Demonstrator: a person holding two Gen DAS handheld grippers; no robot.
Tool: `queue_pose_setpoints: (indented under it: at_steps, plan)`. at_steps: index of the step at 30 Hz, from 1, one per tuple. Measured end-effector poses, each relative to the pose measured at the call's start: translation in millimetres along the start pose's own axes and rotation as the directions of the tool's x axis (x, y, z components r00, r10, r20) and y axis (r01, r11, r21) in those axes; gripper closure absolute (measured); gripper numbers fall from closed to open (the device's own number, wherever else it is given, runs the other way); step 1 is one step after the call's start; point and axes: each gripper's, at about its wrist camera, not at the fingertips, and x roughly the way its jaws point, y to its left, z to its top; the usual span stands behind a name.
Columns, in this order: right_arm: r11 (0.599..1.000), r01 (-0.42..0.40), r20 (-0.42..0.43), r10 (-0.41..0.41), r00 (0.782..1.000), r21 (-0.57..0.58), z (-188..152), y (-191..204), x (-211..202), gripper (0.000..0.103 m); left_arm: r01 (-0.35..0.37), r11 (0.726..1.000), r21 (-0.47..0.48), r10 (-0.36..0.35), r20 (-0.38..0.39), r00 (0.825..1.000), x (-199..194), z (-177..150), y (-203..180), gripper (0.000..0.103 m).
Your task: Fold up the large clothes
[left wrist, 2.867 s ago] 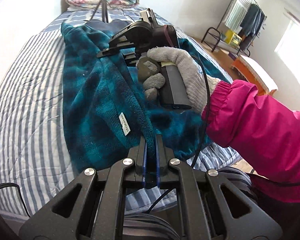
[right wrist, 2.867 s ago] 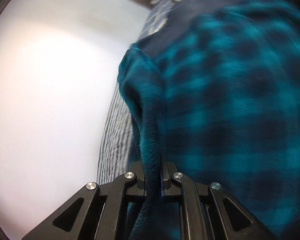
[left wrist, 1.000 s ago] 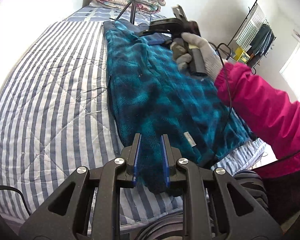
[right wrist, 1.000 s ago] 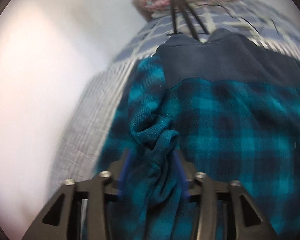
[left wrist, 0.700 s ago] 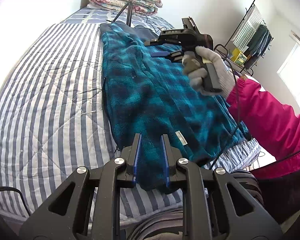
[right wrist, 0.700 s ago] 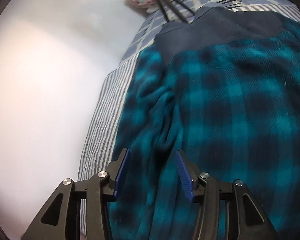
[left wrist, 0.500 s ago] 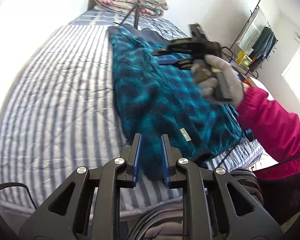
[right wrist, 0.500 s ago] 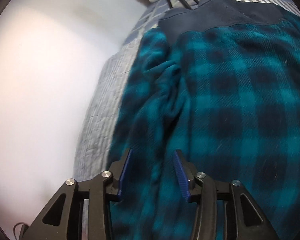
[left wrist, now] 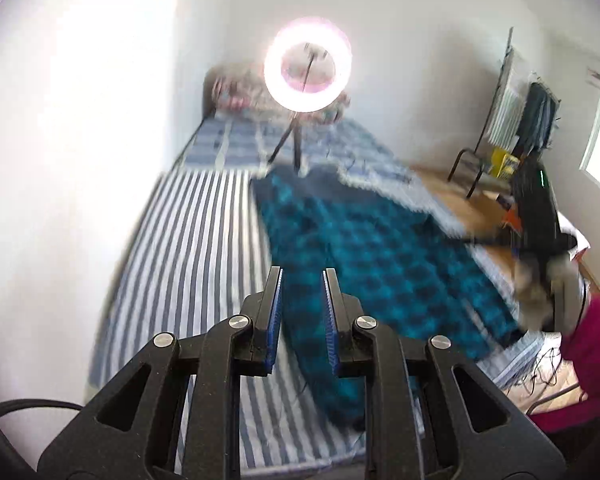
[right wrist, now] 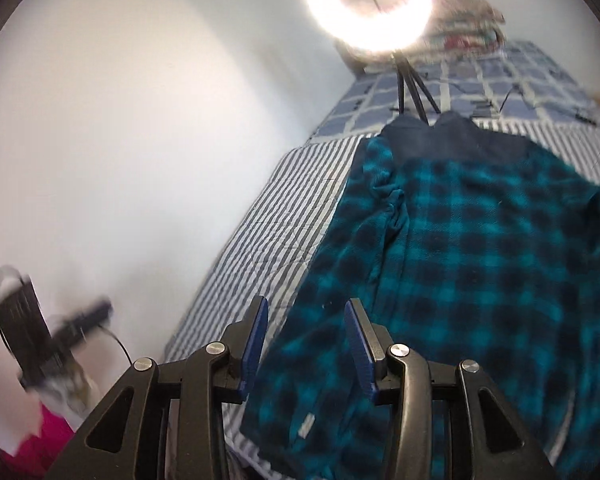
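Left tongs [left wrist: 300, 312] empty, right tongs [right wrist: 306, 344] parted, empty

- The plaid fleece shirt [right wrist: 480, 248] is thick, fuzzy, matt cloth, with a plain dark yoke at its 12 o'clock end.
- The striped bedspread [left wrist: 204, 240] is quilted, matt cloth.
- The left gripper [left wrist: 299, 312] and right gripper [right wrist: 306, 344] are matt black plastic with ribbed blue pads and shiny metal screw heads.
- The floor [left wrist: 452, 196], at 2 o'clock, looks like smooth wood.
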Motion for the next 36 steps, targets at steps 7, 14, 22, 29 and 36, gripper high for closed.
queue_pose_setpoints:
  at_steps: [7, 14, 22, 29, 36]
  plan:
    - [0.999, 0.026, 0.012, -0.026, 1.0, -0.045, -36, 22, -31, 0.06, 0.01, 0.997, 0.082, -0.019, 0.103, 0.995, -41, 86, -35, 0.086]
    - [0.999, 0.01, 0.1, -0.006, 0.995, -0.038, -38, 31, -80, 0.06, 0.027, 0.993, 0.119, -0.05, 0.195, 0.979, -95, 150, -61, 0.086]
    - [0.996, 0.055, 0.179, -0.043, 0.983, -0.063, -29, 35, -119, 0.06, 0.009, 0.987, 0.158, -0.038, 0.185, 0.982, -113, 144, -77, 0.086]
    - [0.997, 0.056, 0.128, -0.049, 0.991, -0.055, -25, 16, -83, 0.06, 0.078, 0.991, 0.11, -0.076, -0.021, 0.997, -47, 44, -77, 0.086]
    - [0.994, 0.094, 0.071, -0.09, 0.993, -0.051, -6, -8, -35, 0.055, 0.172, 0.983, -0.058, -0.181, -0.233, 0.955, 31, -74, -85, 0.086]
